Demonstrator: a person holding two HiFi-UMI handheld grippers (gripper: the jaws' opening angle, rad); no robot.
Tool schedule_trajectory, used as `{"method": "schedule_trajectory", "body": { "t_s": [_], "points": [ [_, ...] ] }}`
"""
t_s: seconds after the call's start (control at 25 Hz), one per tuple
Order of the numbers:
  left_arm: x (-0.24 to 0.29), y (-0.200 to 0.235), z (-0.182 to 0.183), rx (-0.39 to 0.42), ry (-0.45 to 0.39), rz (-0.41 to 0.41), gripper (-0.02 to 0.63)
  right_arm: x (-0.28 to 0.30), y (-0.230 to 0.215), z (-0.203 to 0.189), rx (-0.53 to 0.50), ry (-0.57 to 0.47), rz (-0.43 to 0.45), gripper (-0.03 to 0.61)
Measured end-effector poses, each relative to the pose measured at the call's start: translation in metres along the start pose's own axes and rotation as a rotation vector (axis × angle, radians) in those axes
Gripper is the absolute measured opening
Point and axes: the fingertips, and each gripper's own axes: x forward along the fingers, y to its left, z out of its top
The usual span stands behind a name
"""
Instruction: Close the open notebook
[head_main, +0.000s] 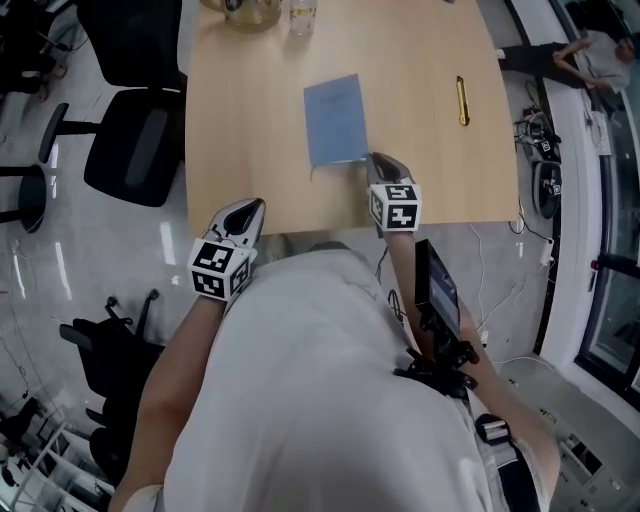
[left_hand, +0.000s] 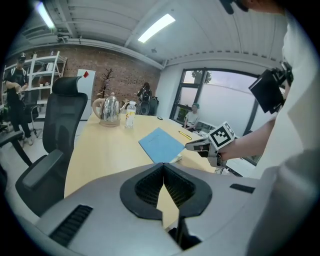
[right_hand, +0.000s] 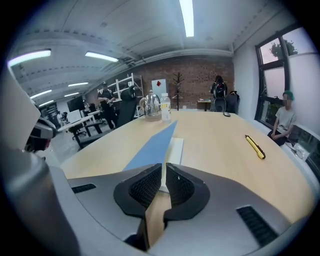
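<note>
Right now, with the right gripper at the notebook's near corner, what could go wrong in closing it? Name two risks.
1. The right gripper seems pinched on the blue cover, which is raised off the white pages; pulling sideways may crease it or drag the notebook.
2. The left gripper is shut and off by the table edge, so nothing steadies the notebook if it slides.
</note>
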Motion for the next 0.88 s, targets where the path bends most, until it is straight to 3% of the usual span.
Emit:
{"method": "schedule_trajectory", "body": {
  "t_s": [0.28, 0.52, 0.6, 0.72, 0.88],
  "points": [
    [-0.007, 0.009, -0.004, -0.012, 0.030, 0.034, 0.009, 0.031, -0.010, -0.035, -0.163, 0.153, -0.027, 0.038],
    [-0.006, 0.011, -0.007, -0.032, 0.052, 0.075, 0.008, 0.042, -0.002, -0.020, -0.567, 0.143, -0.073, 0.038],
    [-0.001, 0.008, -0.005, -0.037, 0.055, 0.079, 0.008, 0.046, 0.000, -0.018, -0.654, 0.144, -0.060, 0.038],
    [0.006, 0.003, -0.002, -0.040, 0.057, 0.080, 0.008, 0.053, 0.000, -0.025, -0.718, 0.189, -0.022, 0.038],
    [0.012, 0.003, 0.000, -0.048, 0.056, 0.084, 0.008, 0.059, -0.002, -0.040, -0.710, 0.240, 0.027, 0.038]
  ]
}}
